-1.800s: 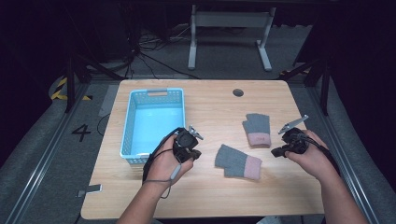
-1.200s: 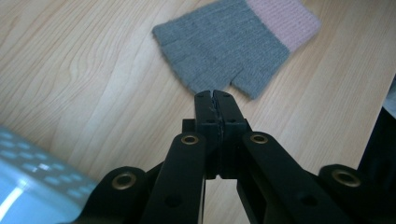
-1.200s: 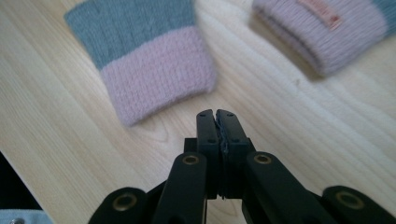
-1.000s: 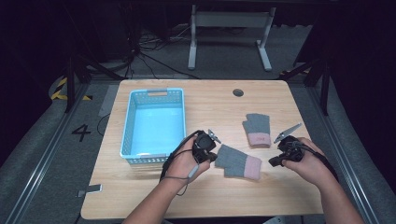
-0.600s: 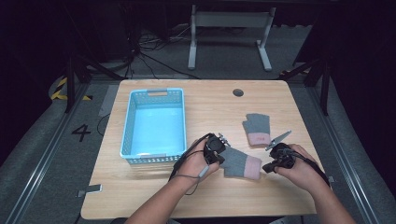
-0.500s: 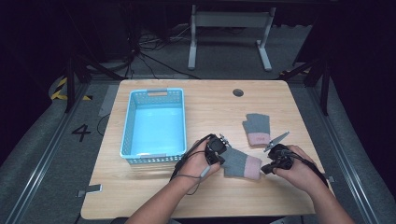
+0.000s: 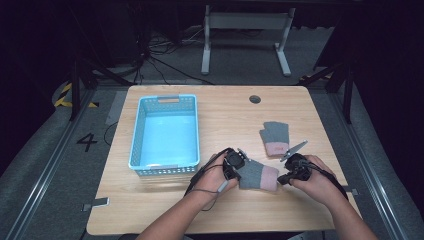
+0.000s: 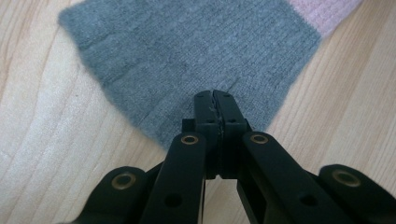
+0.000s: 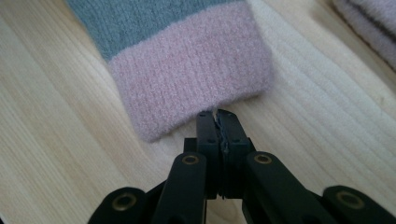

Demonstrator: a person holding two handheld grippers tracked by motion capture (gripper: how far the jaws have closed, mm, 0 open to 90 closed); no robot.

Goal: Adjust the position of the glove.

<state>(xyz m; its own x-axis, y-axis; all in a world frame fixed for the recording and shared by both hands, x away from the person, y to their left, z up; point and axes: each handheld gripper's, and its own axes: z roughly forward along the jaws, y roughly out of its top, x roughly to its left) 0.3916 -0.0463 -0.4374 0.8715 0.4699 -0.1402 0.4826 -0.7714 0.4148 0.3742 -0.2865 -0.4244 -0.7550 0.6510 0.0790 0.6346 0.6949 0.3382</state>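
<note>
Lying flat on the wooden table (image 7: 225, 107) right of the light-blue plastic basket (image 7: 165, 132), the grey knitted glove with a pink cuff (image 7: 256, 174) is flanked by the left gripper (image 8: 214, 100) at its grey end and the right gripper (image 9: 217, 116) at its cuff, jaws pressed together on nothing, seemingly poised for picking it up.

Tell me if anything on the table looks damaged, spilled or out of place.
Nothing stands out. Two grey gloves with pink cuffs, the near glove and the far glove, lie flat and apart on the table. The blue basket stands upright.

A light blue basket (image 7: 167, 132) stands on the wooden table (image 7: 150, 210), a second glove (image 7: 275, 137) well apart
</note>
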